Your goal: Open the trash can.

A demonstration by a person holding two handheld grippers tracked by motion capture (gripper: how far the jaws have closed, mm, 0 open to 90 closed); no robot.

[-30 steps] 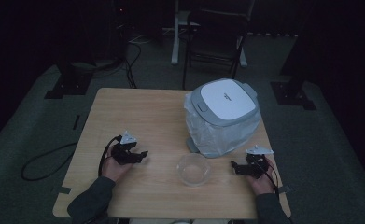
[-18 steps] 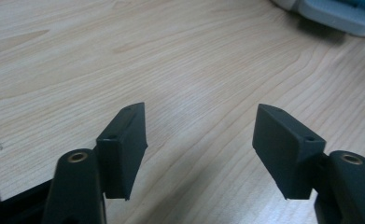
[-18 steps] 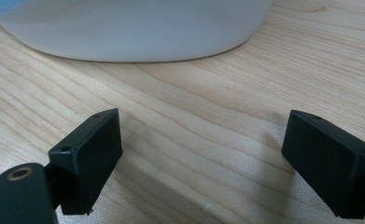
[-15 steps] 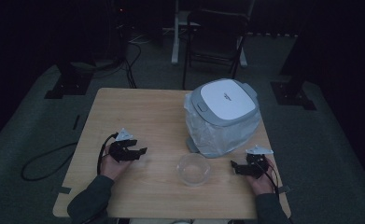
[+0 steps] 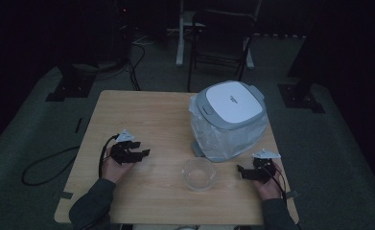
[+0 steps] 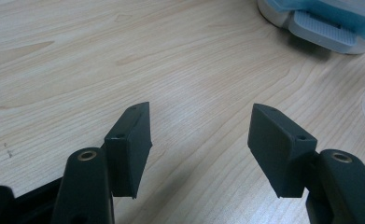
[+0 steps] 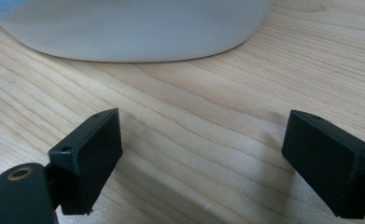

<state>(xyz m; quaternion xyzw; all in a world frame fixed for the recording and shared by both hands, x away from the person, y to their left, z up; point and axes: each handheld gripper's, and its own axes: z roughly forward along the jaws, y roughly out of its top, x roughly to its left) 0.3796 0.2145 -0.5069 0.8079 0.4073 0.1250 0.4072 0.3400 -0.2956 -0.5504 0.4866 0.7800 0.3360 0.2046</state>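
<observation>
Rice cooker (image 5: 229, 117), white-lidded with a grey rim and wrapped in clear plastic film, stands on the wooden desk (image 5: 151, 115) toward its far right corner, well in from the edges. In front of it, near the middle of the desk's near half, sits a clear plastic bowl (image 5: 198, 173), apart from the cooker's base.

The left claw (image 5: 142, 154) is held by the person's left hand (image 5: 113, 165) over the left part of the desk, pointing right toward the bowl and well apart from it. In the left gripper view the left claw (image 6: 199, 140) has its jaws spread with only bare wood between them; the cooker's pale base and latch show at the top right corner, and a sliver of the bowl's rim at the right edge.

The right claw (image 5: 241, 170) is held by the right hand (image 5: 267, 184) near the desk's right edge, just off the near right side of the cooker, pointing left toward the bowl. In the right gripper view the right claw (image 7: 201, 154) is spread wide over bare wood, with the cooker's white curved base close ahead across the top.

A black cable (image 5: 46, 165) lies on the floor left of the desk, and a dark chair (image 5: 221, 36) stands beyond its far edge.
</observation>
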